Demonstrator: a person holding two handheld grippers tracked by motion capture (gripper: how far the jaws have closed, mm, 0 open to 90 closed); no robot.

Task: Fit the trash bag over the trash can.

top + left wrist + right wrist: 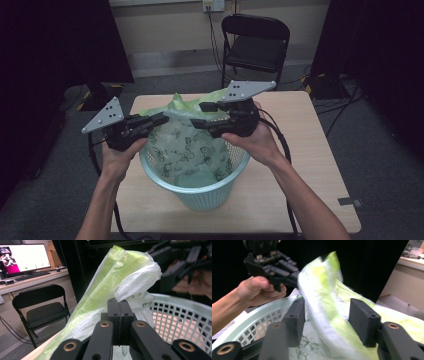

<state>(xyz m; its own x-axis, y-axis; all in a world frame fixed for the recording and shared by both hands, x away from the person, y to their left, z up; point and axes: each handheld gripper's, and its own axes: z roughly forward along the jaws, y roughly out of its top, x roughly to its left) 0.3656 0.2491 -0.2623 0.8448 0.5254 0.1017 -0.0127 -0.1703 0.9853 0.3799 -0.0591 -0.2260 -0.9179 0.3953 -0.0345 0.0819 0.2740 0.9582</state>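
Frame centre: left gripper (161, 119) clamped tight on green bag (192, 145) edge over basket (200, 192); right gripper (325, 315) jaws apart w/ bag between, not pinching.

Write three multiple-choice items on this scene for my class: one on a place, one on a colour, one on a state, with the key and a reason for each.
1. Where does the basket stand?
A on the table
B on the chair
C on the floor

2. What colour is the bag?
A red
B pale green
C black

3. How do the jaws of the right gripper stand?
A apart
B shut on the basket rim
C shut on a cable

Key:
1 A, it rests on the wooden top.
2 B, green film lines it.
3 A, a gap shows between the pads.
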